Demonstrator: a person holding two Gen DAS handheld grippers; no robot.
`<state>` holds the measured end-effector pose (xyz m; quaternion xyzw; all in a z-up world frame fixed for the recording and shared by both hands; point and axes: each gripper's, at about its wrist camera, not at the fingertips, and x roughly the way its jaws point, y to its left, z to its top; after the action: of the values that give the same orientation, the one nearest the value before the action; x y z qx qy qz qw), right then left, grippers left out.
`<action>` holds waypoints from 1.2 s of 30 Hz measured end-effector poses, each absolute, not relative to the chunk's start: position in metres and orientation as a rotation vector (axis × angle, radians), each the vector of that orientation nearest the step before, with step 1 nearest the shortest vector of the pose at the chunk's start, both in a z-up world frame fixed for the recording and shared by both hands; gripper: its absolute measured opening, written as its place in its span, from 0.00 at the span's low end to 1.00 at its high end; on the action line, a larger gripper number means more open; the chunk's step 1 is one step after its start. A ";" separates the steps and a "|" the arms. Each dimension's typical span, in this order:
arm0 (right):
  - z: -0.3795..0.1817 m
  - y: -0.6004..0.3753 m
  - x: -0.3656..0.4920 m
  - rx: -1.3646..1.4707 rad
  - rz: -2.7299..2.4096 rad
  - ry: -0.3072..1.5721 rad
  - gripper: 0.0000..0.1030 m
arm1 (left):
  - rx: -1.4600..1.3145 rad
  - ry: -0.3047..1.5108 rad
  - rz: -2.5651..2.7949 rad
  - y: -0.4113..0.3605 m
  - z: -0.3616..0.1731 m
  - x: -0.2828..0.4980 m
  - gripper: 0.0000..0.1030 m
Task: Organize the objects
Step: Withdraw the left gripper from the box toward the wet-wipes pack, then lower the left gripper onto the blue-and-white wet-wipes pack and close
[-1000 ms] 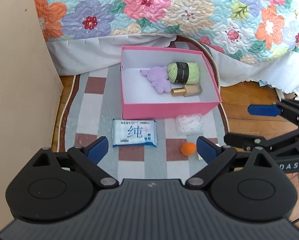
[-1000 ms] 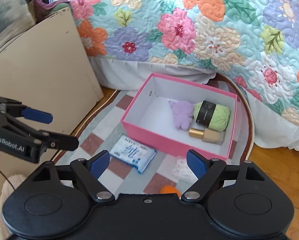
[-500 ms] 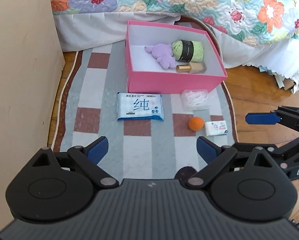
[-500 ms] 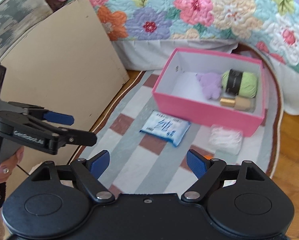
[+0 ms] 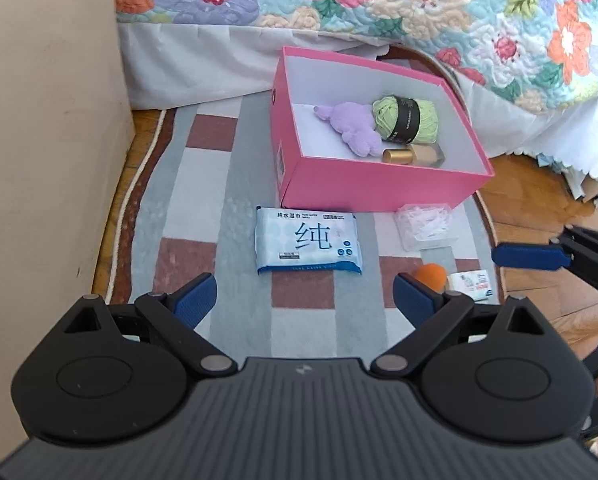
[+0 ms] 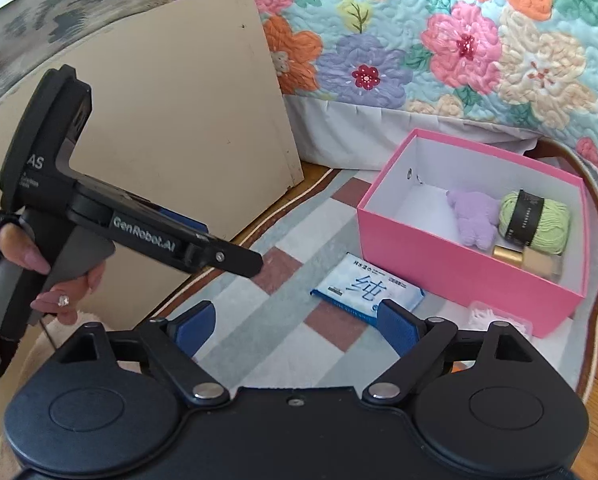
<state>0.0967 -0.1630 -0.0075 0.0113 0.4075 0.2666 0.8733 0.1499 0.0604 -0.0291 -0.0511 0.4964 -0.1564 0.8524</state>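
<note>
Since the frame a second ago both cameras have drawn back and up: the pink cardboard box [image 5: 383, 184] sits further off, and the small white labelled packet [image 5: 470, 282], not visible then, now shows at the right of the striped rug [image 5: 299, 300].

Step in hand (judgement): between picks. Box already holds the lilac plush toy [image 5: 353, 128], the green yarn ball with black band [image 5: 405, 120] and the gold-capped bottle [image 5: 413, 156], all toward its right end. Still out on the rug: blue-and-white wet-wipe pack [image 5: 307, 245] just in front of the box's near wall, clear plastic case of white picks [image 5: 423, 226] beside that wall to the right, orange ball [image 5: 431, 276] touching or nearly touching the white packet (contact not resolvable).

Left tongs [image 5: 303, 296]: spread wide, empty, held above the rug and pointed toward the wipe pack. Right tongs [image 6: 295, 326]: also spread, empty, likewise above the rug, the wipe pack just beyond the right pad.

Pose: in the right view the left device is gripped pistol-fashion by the left hand [image 6: 39, 268], arms angled slightly downward toward the rug.

Next move likely calls for lowering one pair of tongs over the wipe pack; flat soft pack, so pinch across its short width at an edge.
</note>
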 end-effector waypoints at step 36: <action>-0.174 -0.184 0.208 0.351 0.247 1.047 0.66 | -0.164 1.122 -0.227 0.036 -0.173 0.248 0.66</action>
<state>0.2081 -0.1836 -0.1742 0.1665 0.4959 0.1172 0.8442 0.2476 0.0361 -0.1728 -0.0776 0.5301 -0.1073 0.8375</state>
